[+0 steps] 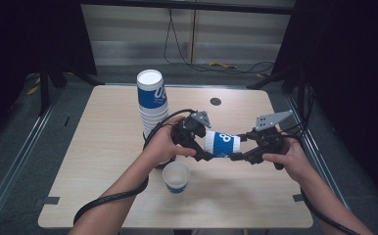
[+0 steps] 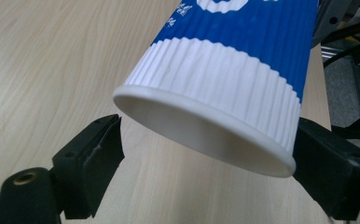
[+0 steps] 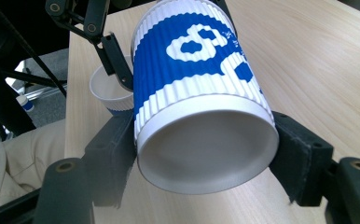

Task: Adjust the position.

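A blue-and-white ribbed paper cup (image 1: pixel 222 143) lies on its side in the air between both grippers, above the wooden table (image 1: pixel 104 171). My right gripper (image 3: pixel 206 154) is shut on the cup's base end (image 3: pixel 201 93), with both pads pressed to its sides. The cup's open rim (image 2: pixel 206 88) sits between the jaws of my left gripper (image 2: pixel 206 154), which is open; its left pad (image 2: pixel 99 158) stands clear of the rim. In the high view the left gripper (image 1: pixel 207 145) meets the cup from the left and the right gripper (image 1: pixel 238 146) from the right.
A tall stack of matching cups (image 1: pixel 152 105) stands upside down behind the left hand. One cup (image 1: pixel 176 177) stands upright, mouth up, on the table just below the held cup; it also appears behind the held cup (image 3: pixel 108 91). A small dark disc (image 1: pixel 215 101) lies farther back.
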Motion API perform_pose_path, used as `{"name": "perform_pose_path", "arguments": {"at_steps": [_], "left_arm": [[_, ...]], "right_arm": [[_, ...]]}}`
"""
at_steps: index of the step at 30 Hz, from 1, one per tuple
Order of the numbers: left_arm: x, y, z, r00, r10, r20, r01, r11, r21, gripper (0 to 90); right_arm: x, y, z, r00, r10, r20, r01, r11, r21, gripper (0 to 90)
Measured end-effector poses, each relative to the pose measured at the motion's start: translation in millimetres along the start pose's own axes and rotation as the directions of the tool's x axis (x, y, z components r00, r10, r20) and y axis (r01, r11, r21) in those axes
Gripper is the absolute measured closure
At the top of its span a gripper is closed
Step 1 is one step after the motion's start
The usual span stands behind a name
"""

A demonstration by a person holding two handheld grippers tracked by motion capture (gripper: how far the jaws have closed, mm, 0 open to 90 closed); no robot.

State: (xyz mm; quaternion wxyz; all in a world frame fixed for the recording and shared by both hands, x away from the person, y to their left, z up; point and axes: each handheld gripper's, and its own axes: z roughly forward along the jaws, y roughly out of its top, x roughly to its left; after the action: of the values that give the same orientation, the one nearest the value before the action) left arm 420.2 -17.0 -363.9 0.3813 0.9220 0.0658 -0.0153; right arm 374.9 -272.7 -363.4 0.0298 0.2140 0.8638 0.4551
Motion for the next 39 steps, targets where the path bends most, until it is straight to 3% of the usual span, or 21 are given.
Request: {"name": "perform_pose_path", "arguments": {"at_steps": [10,27,32,39], "left_arm": [[-1.6,1.9,2.8,0.9988,0.047,0.011,-0.047,0.9986,0.024,13.2],[-6.2,2.4,-1.5,0.9997,0.025,0.006,-0.025,0.9942,0.105,18.2],[-6.1,2.5,-2.8,0.9997,-0.001,0.023,-0.002,0.9939,0.110,19.7],[-8.4,4.6,-2.6,0.9997,0.005,0.024,-0.007,0.9922,0.124,20.2]], "right_arm": [[0.3,0.9,4.9,0.9997,-0.016,-0.020,0.017,1.000,0.015,28.5],[2.9,4.0,13.2,0.9982,-0.048,-0.035,0.050,0.997,0.060,28.7],[3.9,3.8,14.7,0.9982,-0.051,-0.032,0.053,0.996,0.065,27.1],[6.0,3.9,18.2,0.9983,-0.052,-0.027,0.054,0.995,0.088,23.6]]}}
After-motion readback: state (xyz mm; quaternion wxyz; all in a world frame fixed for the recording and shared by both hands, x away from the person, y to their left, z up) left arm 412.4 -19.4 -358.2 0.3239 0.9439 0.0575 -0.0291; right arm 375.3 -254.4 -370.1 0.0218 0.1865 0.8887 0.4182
